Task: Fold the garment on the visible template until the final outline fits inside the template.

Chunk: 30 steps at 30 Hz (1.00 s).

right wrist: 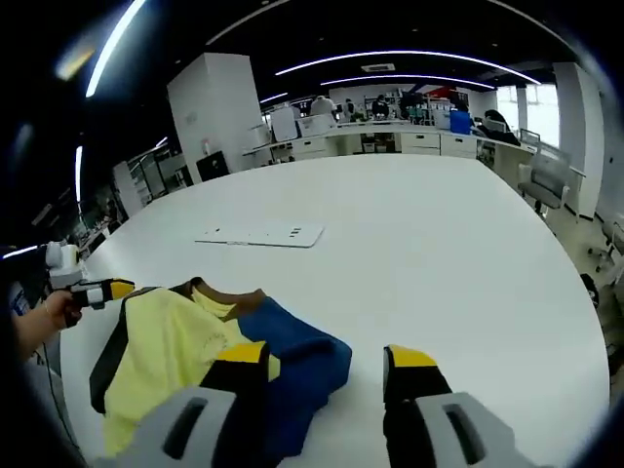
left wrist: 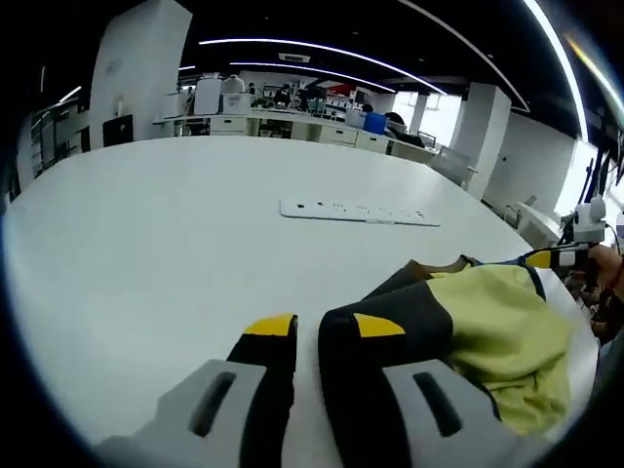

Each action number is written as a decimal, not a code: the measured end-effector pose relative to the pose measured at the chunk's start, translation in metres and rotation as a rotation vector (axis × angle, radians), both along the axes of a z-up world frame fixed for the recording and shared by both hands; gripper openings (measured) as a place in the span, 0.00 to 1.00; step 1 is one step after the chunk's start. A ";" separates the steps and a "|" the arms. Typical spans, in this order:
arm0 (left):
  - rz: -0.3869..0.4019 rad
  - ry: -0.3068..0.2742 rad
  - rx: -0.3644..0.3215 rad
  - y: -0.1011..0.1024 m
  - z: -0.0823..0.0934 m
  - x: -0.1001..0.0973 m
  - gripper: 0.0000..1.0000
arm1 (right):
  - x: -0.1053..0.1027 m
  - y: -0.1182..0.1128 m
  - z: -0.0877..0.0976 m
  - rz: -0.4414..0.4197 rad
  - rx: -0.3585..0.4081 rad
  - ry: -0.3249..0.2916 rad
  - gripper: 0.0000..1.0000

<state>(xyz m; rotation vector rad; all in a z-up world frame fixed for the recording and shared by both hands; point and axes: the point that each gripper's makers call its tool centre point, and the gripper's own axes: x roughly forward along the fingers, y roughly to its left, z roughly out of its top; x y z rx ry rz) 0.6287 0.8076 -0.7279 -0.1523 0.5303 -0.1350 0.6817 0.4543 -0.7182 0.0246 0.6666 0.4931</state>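
The garment [left wrist: 497, 322] [right wrist: 185, 341] lies bunched on the white table [left wrist: 195, 224] [right wrist: 448, 244], with yellow, blue and dark panels and a brown collar. My left gripper [left wrist: 324, 326] is over bare table just left of the garment; its jaws stand almost together with nothing between them. In the right gripper view, the left gripper [right wrist: 97, 290] sits at the garment's far left corner, held by a hand. My right gripper [right wrist: 328, 355] is open; its left jaw overlaps the blue fold. In the left gripper view, the right gripper [left wrist: 556, 258] is at the garment's far edge.
A flat white rectangular sheet with small dark marks [left wrist: 356, 211] [right wrist: 261, 235] lies on the table beyond the garment, apart from it. Desks, shelves and pillars [left wrist: 136, 68] stand far behind. The table edge [right wrist: 575, 322] curves near on the right.
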 end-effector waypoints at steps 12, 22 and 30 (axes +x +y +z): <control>-0.138 -0.028 0.043 -0.024 0.017 -0.040 0.56 | -0.036 0.009 0.015 0.024 0.025 -0.005 0.68; -0.221 -0.050 0.038 -0.034 0.022 -0.069 0.76 | -0.079 0.014 0.014 0.060 0.058 0.035 0.78; -0.268 -0.057 0.049 -0.042 0.023 -0.085 0.85 | -0.113 0.015 0.000 0.081 0.049 0.071 0.76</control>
